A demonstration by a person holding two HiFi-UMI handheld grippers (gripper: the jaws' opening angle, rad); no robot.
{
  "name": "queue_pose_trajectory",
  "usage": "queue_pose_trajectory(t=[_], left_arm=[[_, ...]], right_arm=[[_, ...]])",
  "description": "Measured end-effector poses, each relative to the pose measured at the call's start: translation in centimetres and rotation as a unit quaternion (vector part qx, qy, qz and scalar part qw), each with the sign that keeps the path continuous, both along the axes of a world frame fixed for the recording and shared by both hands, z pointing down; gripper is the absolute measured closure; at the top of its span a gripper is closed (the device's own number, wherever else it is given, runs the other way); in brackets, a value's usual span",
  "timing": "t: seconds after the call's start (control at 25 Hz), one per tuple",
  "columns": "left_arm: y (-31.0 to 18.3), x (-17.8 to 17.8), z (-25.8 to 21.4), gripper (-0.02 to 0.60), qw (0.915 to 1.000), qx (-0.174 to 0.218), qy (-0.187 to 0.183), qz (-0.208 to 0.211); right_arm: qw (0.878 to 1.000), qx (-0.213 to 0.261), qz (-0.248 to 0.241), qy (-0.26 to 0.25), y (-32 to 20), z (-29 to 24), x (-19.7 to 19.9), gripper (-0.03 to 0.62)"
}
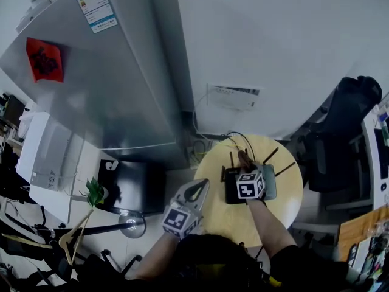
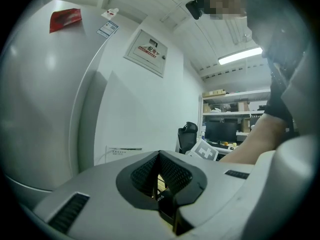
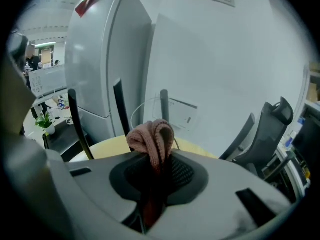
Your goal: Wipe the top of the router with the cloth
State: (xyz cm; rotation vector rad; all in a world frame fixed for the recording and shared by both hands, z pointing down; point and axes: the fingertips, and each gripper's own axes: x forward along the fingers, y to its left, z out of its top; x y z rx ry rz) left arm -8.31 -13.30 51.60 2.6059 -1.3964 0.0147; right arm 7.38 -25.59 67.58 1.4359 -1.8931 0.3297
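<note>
Overhead, the head view takes in a silver refrigerator (image 1: 103,72) against a white wall, with a red paper square (image 1: 44,59) and a blue-edged energy label (image 1: 95,5) stuck on it. The label carries a QR code, but its print is too small to read, and the dark mark on the red paper is illegible too. A white wall plate (image 1: 234,96) bears lines of tiny print. Below it stands a round yellow table (image 1: 285,193) with the black router (image 1: 230,188) on it, antennas spread out. The right gripper (image 1: 246,166) sits over the router's top. The left gripper (image 1: 197,188) hangs off the table's left edge, apart from the router. A black office chair (image 1: 346,114) stands to the right.

From the left gripper view, the left gripper (image 2: 159,155) has its jaws together with nothing between them. A framed notice (image 2: 147,51) on the wall shows red characters I cannot read.

From the right gripper view, the right gripper (image 3: 156,158) is clamped on the pink knitted cloth (image 3: 151,136), a loop of it bulging past the tips. Router antennas (image 3: 119,109) rise behind it, above the yellow tabletop (image 3: 107,148).
</note>
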Motion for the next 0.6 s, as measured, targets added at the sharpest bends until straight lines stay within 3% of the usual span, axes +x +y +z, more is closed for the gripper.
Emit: queue_pose_trajectory(t=[0.4, 0.6], left_arm=[[1.0, 1.4, 0.0, 0.580, 0.9996, -0.008, 0.023, -0.014], [1.3, 2.9, -0.8, 0.580, 0.9995, -0.003, 0.031, -0.009]], right_arm=[[0.995, 0.071, -0.047, -0.043, 0.5, -7.0, -1.1, 0.534], [0.986, 0.089, -0.079, -0.115, 2.5, -10.4, -1.4, 0.534]])
